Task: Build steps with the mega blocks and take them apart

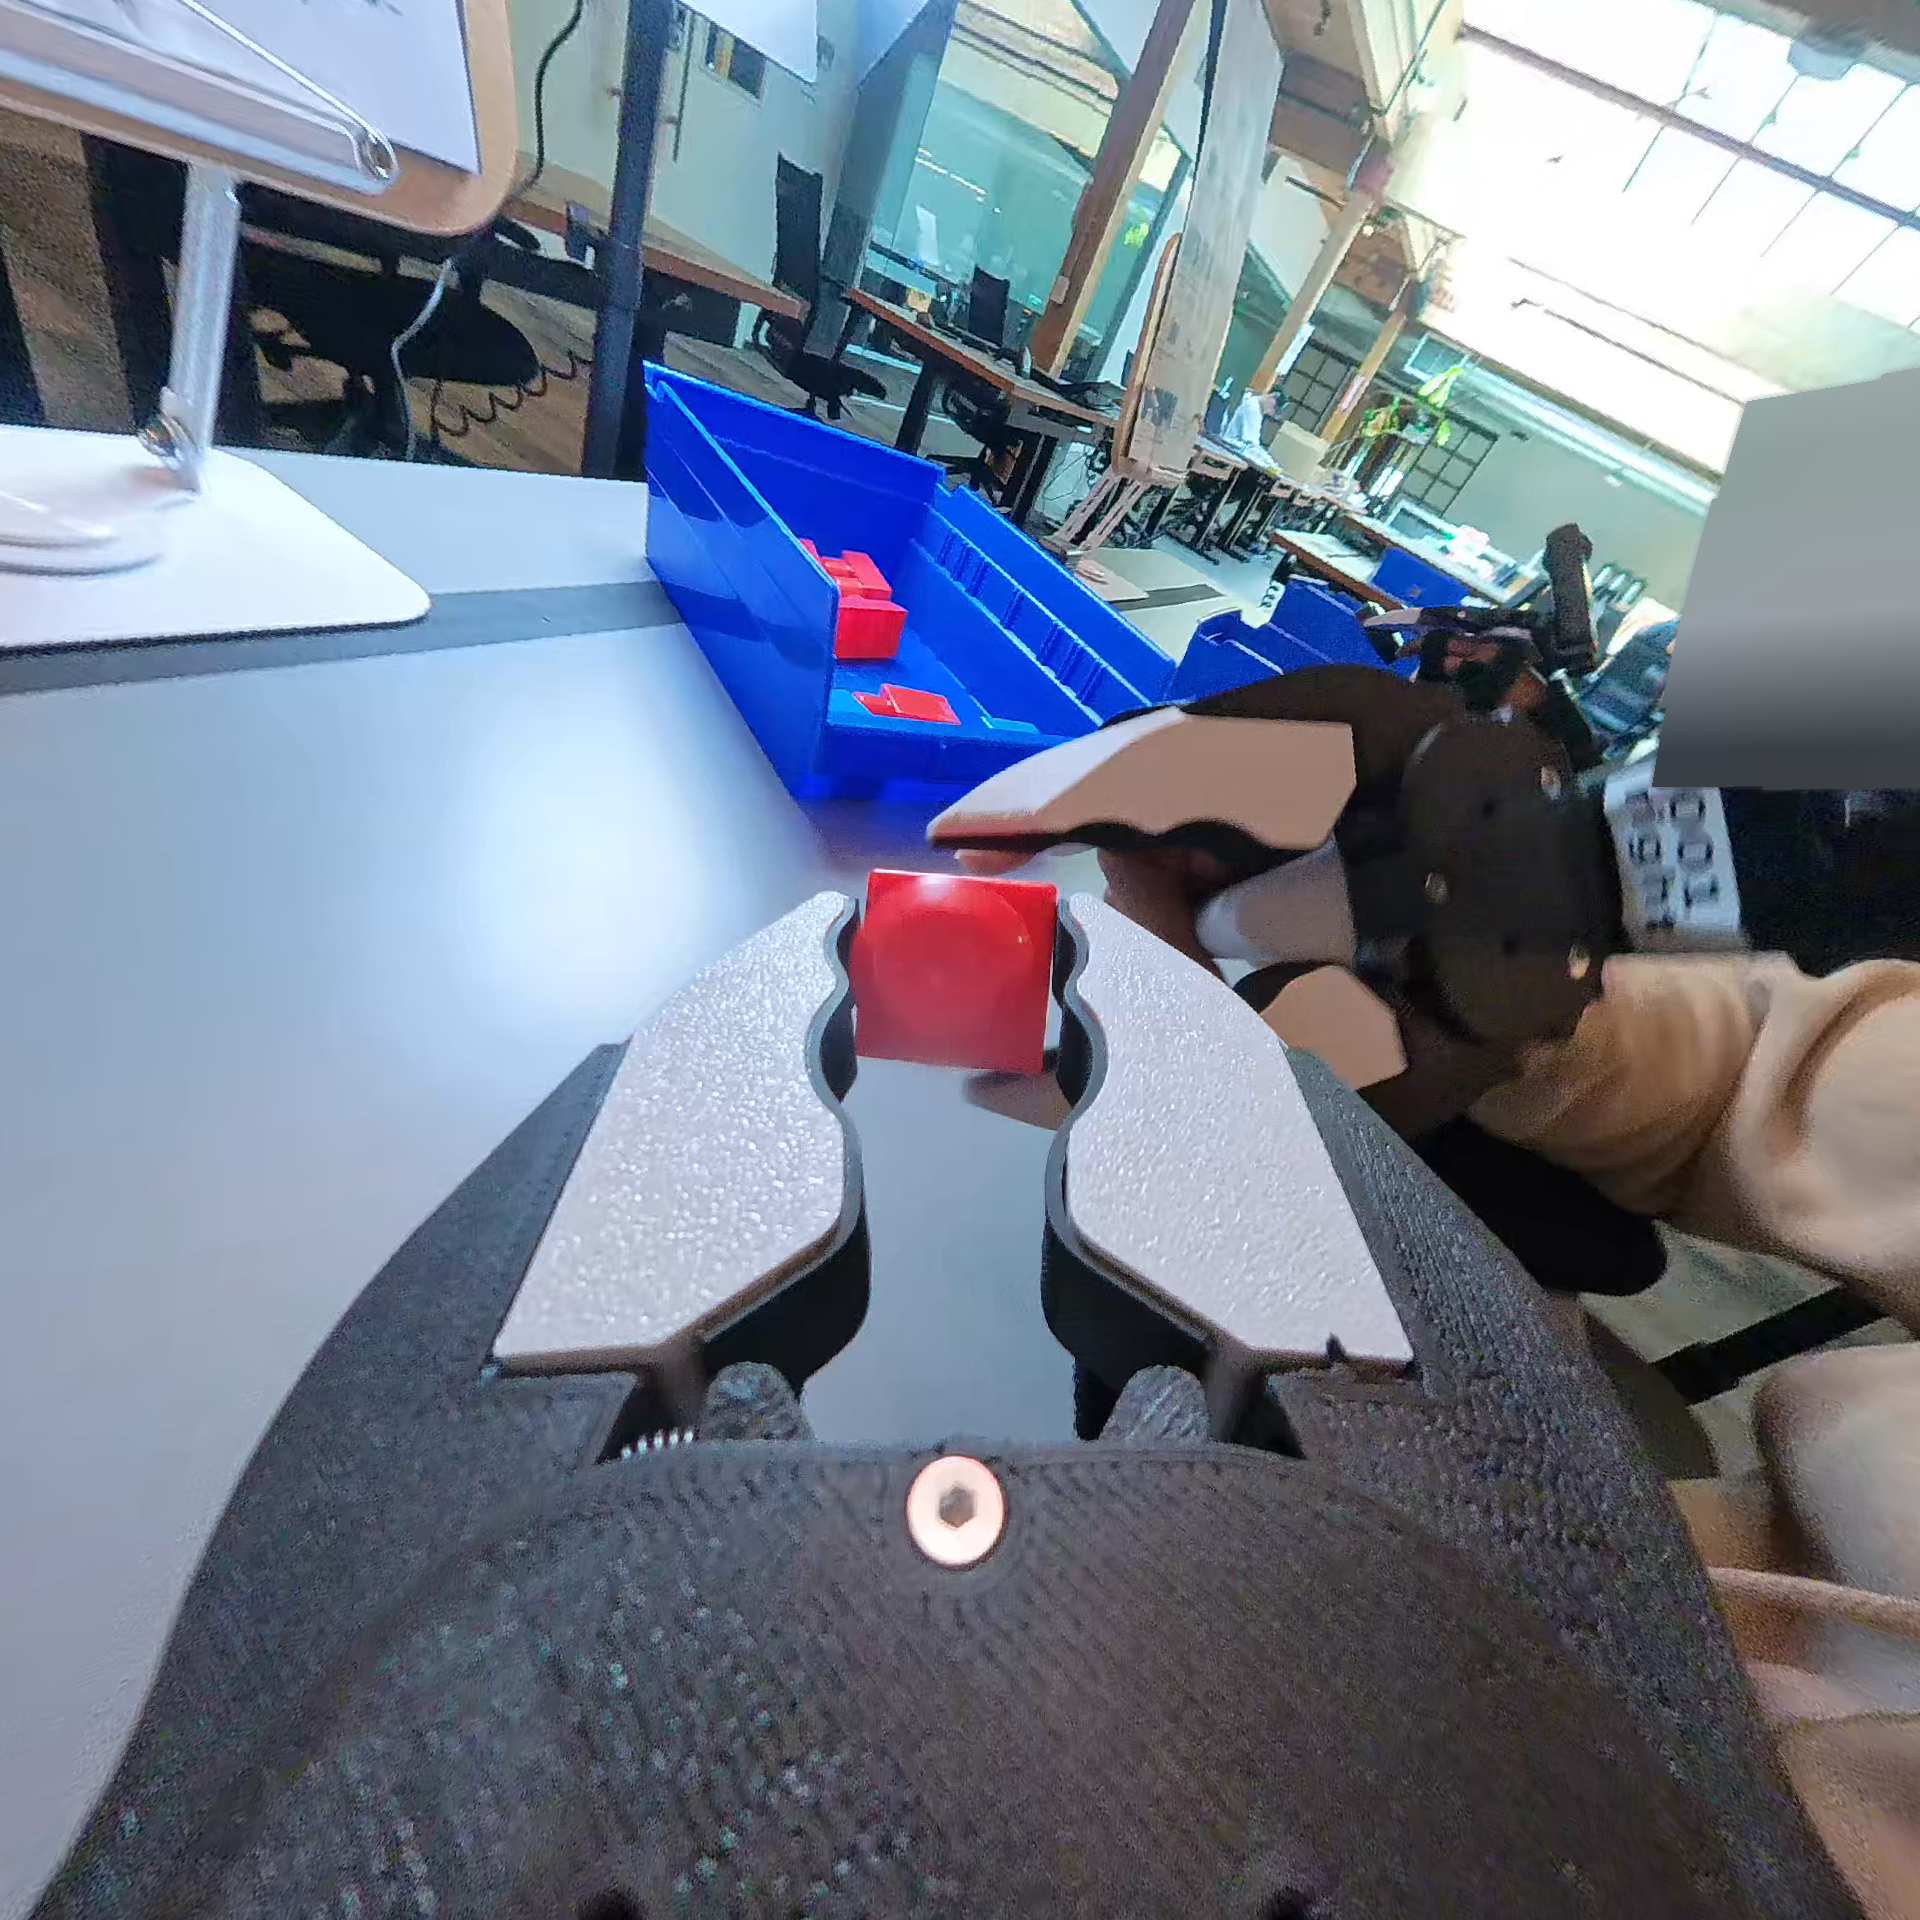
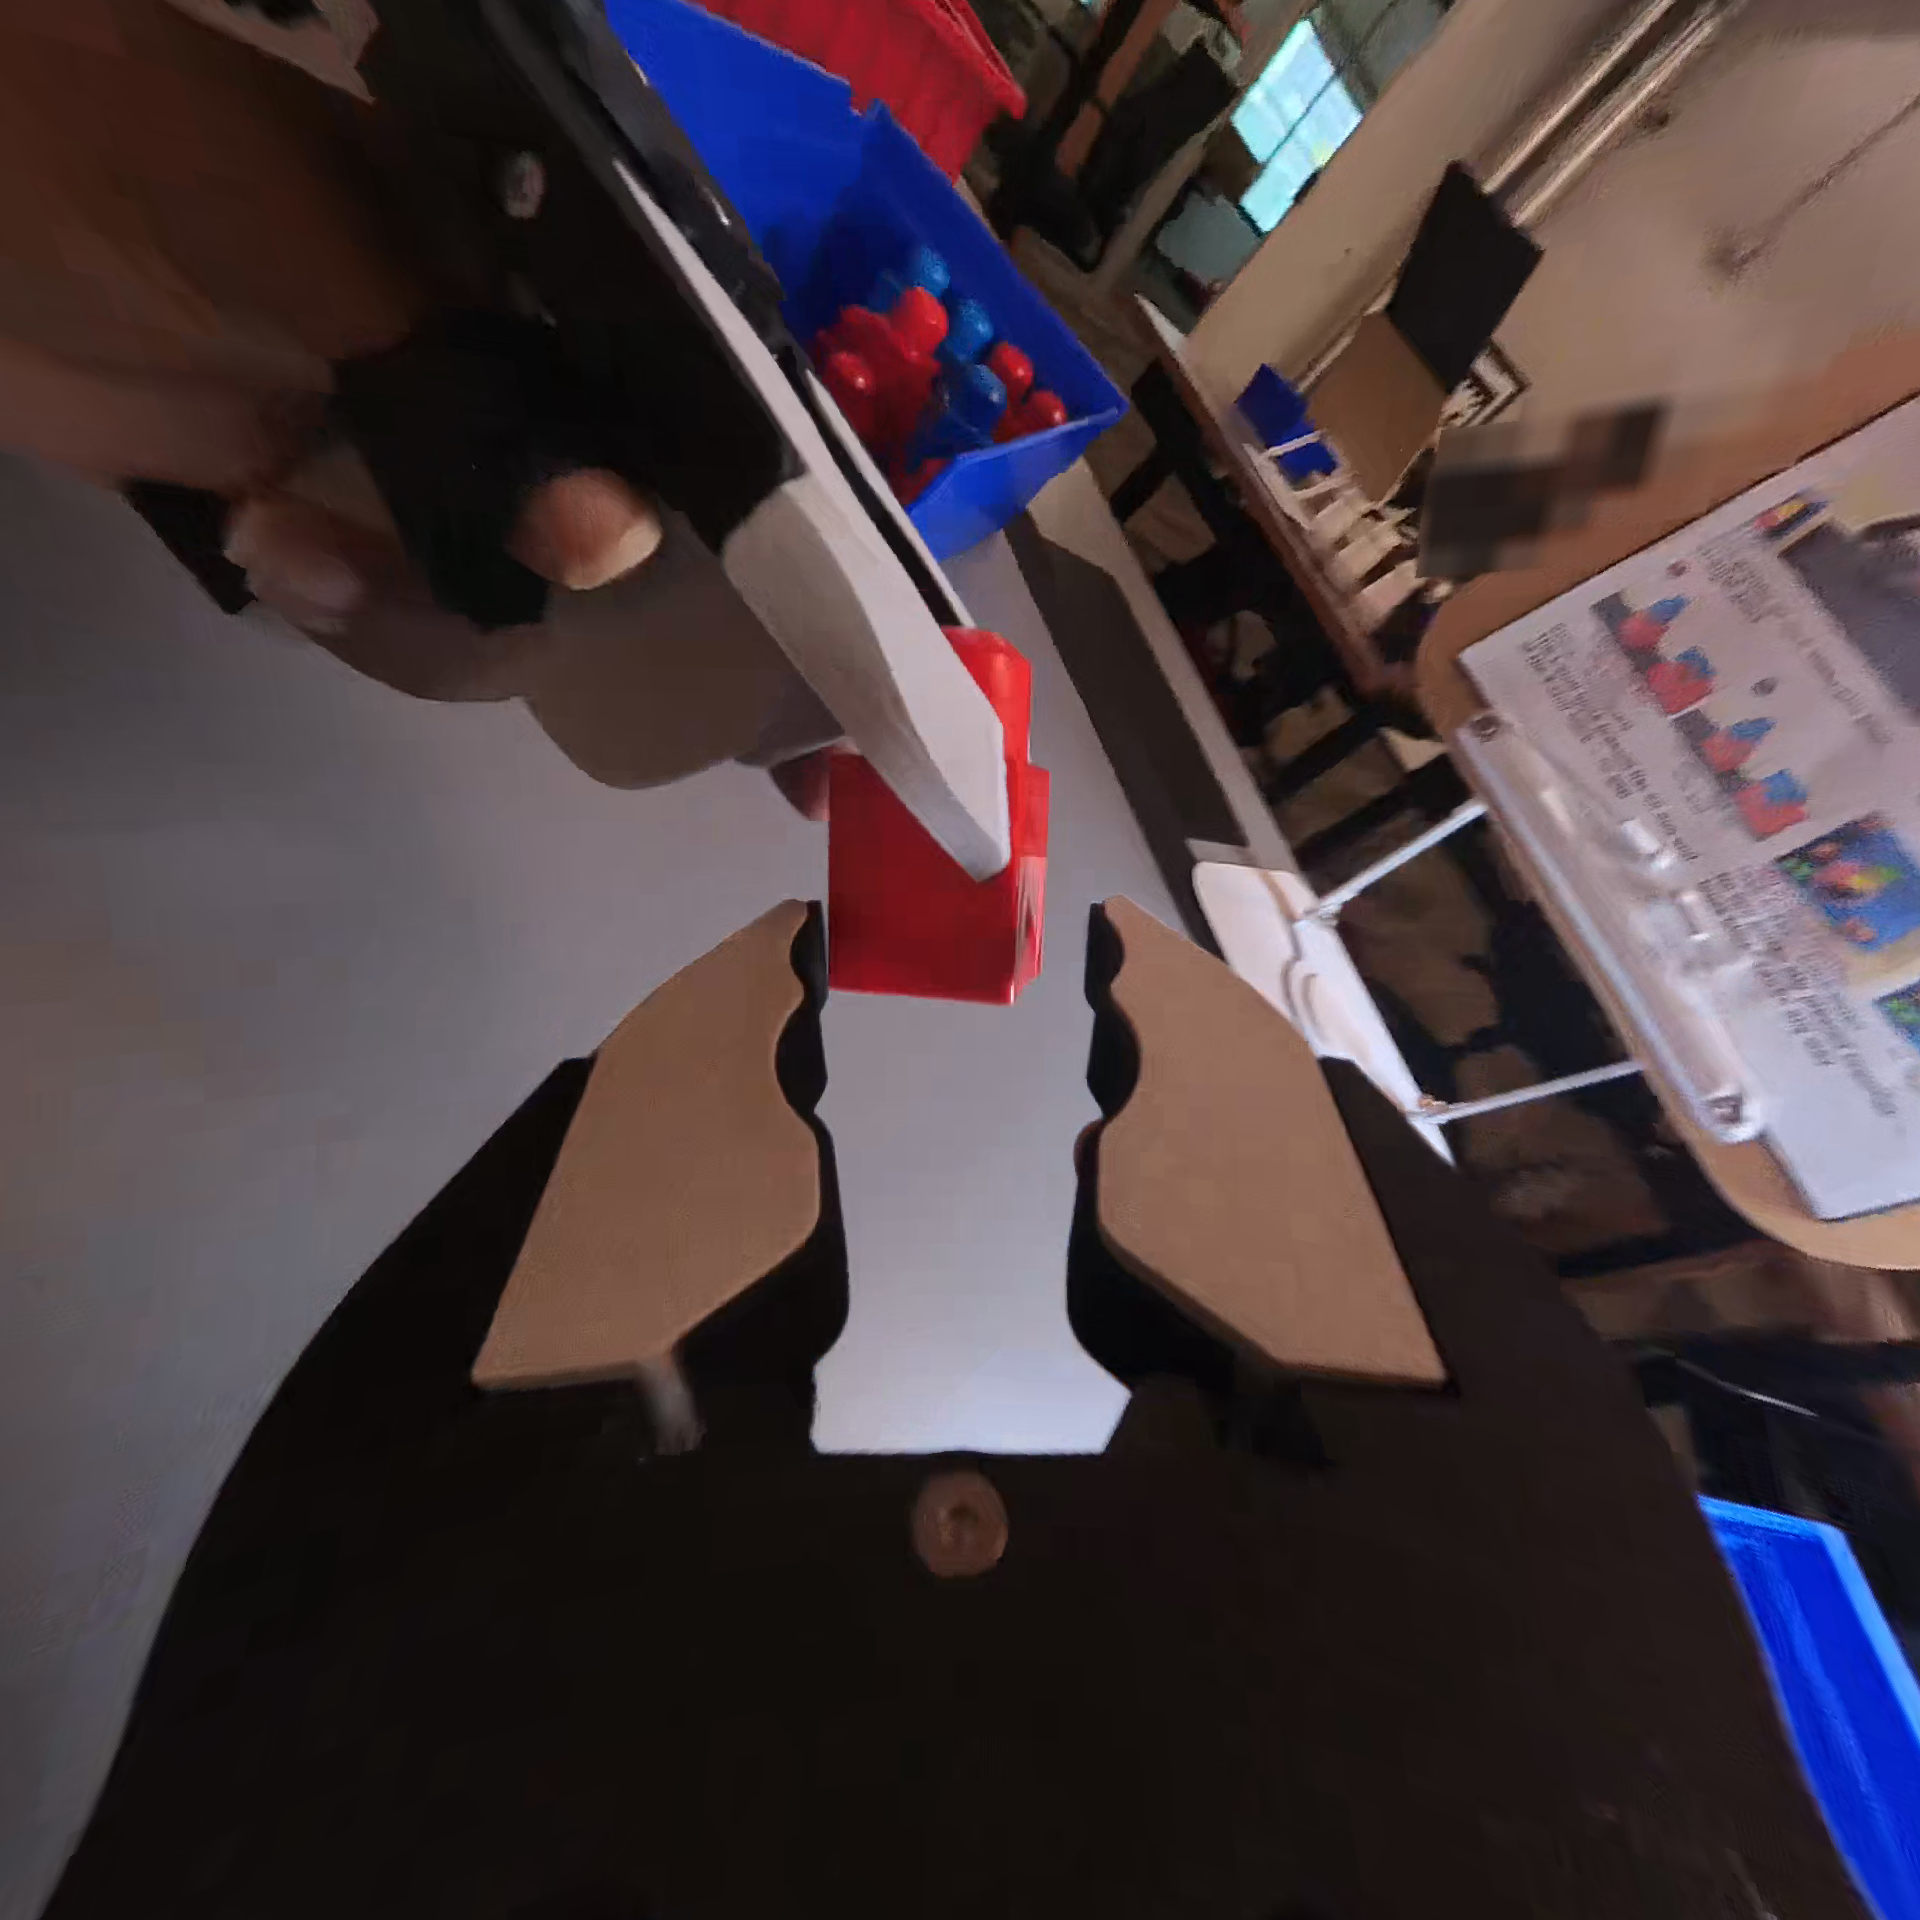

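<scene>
1. Far left on the white table (image 1: 312, 883): the flat foot of a white stand (image 1: 208, 561). Not part of the game. Leave alone.
2. Next along, at the back: a long blue bin (image 1: 727, 582) with a few red blocks (image 1: 868, 623) lying inside. Well apart from both sets of tongs.
3. In the middle: left gripper (image 1: 954, 914) squeezed shut on one red block (image 1: 951, 977), right at the tips. Lifted off the table, as far as can be told. Hold tight and steady, with no wobble.
4. To the right: right gripper (image 2: 951, 925) with tongs spread open and nothing inside. Tips just beside the red block, one tip very near its side. Touching or not, cannot tell.
5. Looks like a hand-over or a pull-apart step, judging from that. Seen from the right wrist, a bump on top of the red block, perhaps a second piece stuck on. Too blurry to be sure.
6. To do it well: slide the open tongs straight in over the flat sides, away from the fingers of the other tongs. Close slowly, only with the block in the middle. Let go with the left only after a firm squeeze from the right.
7. Farther right: a small blue bin (image 2: 997, 457) heaped with red and blue blocks, then a picture sheet (image 2: 1714, 831) on a stand. Peek there for the shape of the steps.
</scene>
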